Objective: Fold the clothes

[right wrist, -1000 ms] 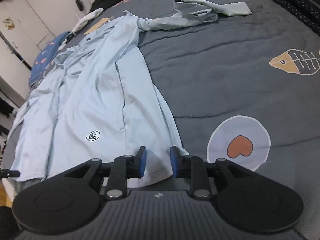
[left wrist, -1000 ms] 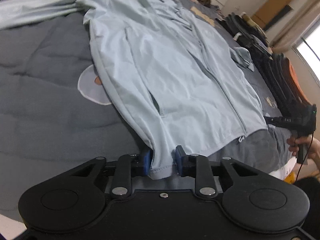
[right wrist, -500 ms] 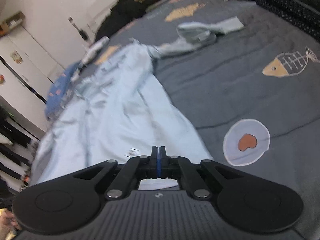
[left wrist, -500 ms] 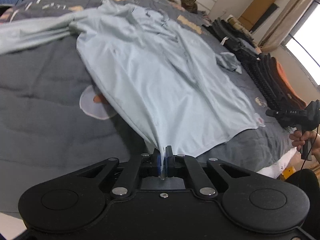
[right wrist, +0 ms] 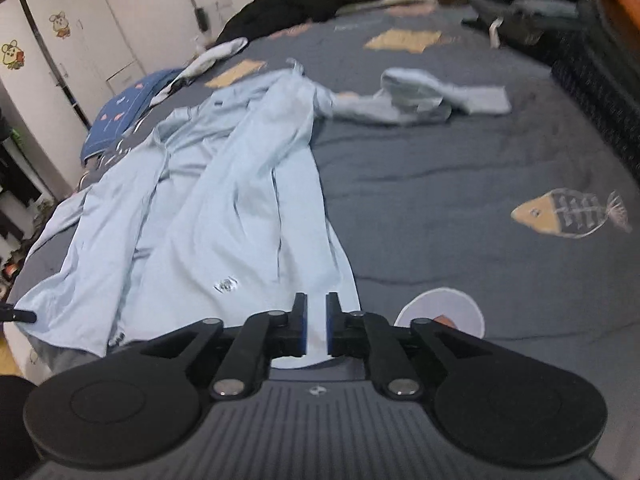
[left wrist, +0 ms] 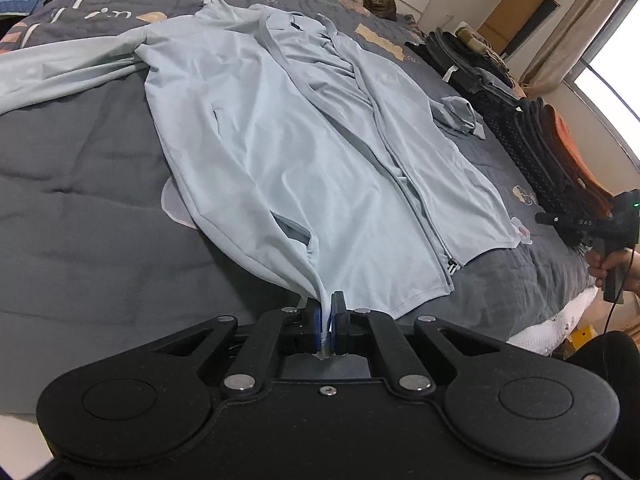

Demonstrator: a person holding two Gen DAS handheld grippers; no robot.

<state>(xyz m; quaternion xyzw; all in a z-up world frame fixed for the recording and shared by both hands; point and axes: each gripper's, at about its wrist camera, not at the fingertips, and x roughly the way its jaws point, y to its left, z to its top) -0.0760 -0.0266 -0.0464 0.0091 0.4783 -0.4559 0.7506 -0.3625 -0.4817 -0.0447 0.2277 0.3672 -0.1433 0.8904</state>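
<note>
Pale blue, thin fabric: a zip-front jacket [left wrist: 304,152] lies face up across the grey quilted bed [left wrist: 80,216], filling the middle of both views. The left hand-held gripper [left wrist: 327,322], lower centre, is clamped on the hem corner, which rises off the bed. The right hand-held gripper [right wrist: 317,326] is opening; hem cloth shows in the gap, apparently unpressed. Recommendation: re-close the right on its corner first, then raise both corners evenly so the hem stays taut.

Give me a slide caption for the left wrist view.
Left gripper pinches the hem corner of a light blue zip jacket spread across a grey quilt.
</note>
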